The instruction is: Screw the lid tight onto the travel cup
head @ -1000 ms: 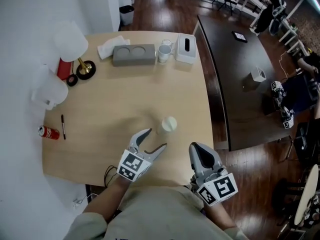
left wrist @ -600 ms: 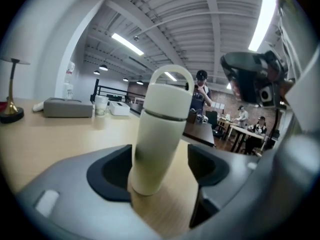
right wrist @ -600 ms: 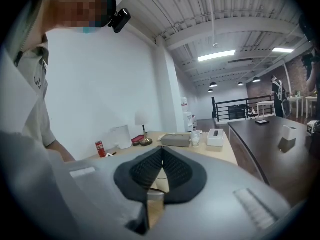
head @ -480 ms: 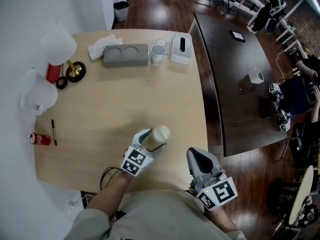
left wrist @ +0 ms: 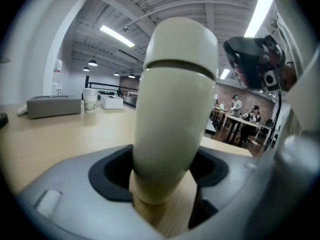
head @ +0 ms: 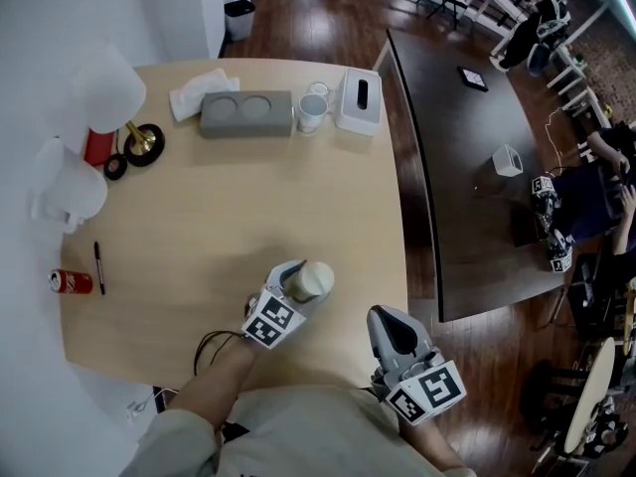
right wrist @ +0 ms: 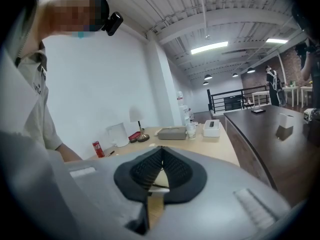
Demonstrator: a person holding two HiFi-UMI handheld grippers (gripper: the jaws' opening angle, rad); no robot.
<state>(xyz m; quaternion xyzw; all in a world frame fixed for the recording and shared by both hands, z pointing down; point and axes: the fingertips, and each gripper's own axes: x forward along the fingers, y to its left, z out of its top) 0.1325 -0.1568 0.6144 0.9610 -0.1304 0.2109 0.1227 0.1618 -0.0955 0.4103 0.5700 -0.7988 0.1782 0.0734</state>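
Left gripper [head: 298, 286] has dropped forward around the travel cup [head: 311, 280], low centre of the head view, near the table's [head: 229, 207] front edge. Its wide jaws, just closing, flank the cup without clear pressure. The lid [left wrist: 182, 39] sits on top. The right gripper [head: 388, 318], jaws together and empty, waits lower right. Bare tabletop lies beyond.
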